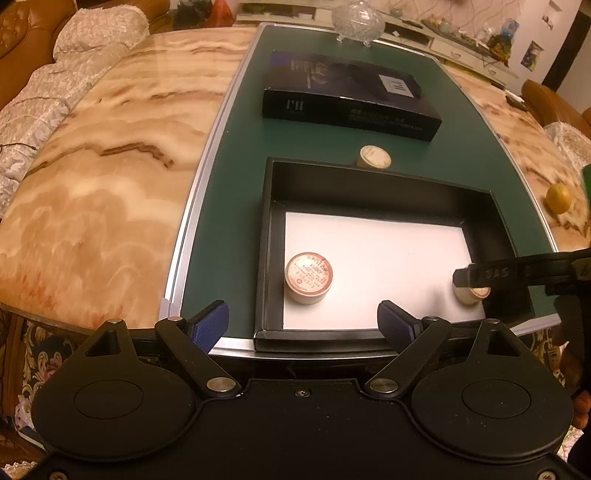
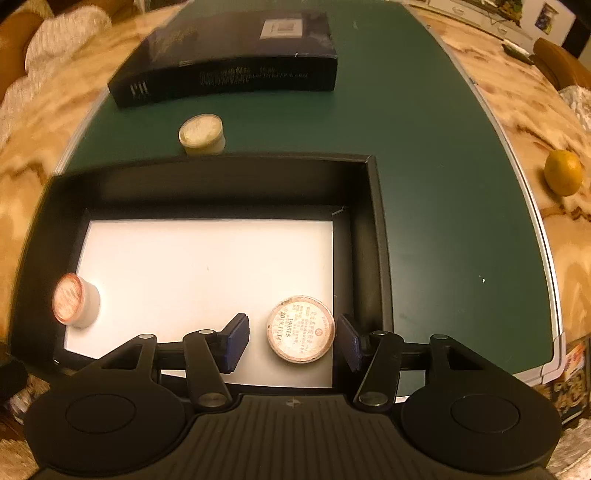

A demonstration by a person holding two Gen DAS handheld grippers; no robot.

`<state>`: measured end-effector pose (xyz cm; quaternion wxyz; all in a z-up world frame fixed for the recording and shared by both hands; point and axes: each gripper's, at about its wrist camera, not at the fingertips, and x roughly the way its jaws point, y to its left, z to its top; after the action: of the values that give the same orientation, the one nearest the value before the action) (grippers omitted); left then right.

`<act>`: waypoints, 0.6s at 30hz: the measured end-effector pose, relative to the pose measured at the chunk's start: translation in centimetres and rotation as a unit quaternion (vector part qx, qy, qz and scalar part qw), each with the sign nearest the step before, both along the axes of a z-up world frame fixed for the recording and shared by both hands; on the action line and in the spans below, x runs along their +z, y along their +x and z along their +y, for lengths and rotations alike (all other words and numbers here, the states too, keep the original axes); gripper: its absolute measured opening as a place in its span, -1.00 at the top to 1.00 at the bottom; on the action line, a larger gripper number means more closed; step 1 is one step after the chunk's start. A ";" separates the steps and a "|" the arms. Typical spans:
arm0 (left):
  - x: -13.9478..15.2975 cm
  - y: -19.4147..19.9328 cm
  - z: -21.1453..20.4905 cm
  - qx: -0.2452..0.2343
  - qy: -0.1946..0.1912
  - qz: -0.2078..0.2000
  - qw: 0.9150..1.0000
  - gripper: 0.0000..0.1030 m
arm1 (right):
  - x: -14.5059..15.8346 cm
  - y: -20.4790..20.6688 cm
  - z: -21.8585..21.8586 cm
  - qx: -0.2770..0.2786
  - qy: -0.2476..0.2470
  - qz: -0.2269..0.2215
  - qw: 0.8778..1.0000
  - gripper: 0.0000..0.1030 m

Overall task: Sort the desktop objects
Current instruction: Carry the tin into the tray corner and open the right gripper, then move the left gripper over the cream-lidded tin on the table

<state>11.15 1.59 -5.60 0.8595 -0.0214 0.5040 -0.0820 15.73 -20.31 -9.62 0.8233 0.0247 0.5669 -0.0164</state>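
Right tool (image 2: 291,339) straddles a jar (image 2: 301,329) in the tray (image 2: 376,236), unclenched (left tool (image 1: 301,325) likewise released).

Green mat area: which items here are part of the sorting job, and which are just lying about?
Part of the job:
- open black tray
- two round tins in the tray
- third tin, on the mat outside the tray
- right tool, open around the near tin

Lying about:
- dark box
- lemon
- glass dish
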 end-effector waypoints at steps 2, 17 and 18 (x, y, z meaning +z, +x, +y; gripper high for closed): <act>0.1 0.0 -0.1 0.000 0.002 -0.001 1.000 -0.73 | 0.8 -0.7 -0.5 -0.012 0.024 -0.023 0.999 -0.24; 2.0 6.3 -4.8 -0.018 0.046 -0.058 0.997 -0.94 | 3.7 -10.8 -1.7 -0.150 0.111 -0.211 0.959 -0.89; 2.0 7.0 -5.4 -0.021 0.046 -0.059 0.997 -0.97 | 3.8 -11.1 -1.9 -0.155 0.112 -0.220 0.957 -0.93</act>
<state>18.10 -3.85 -3.64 0.8860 0.0334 0.4558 -0.0783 4.68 -22.18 -5.87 0.9069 0.2074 0.3593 -0.0741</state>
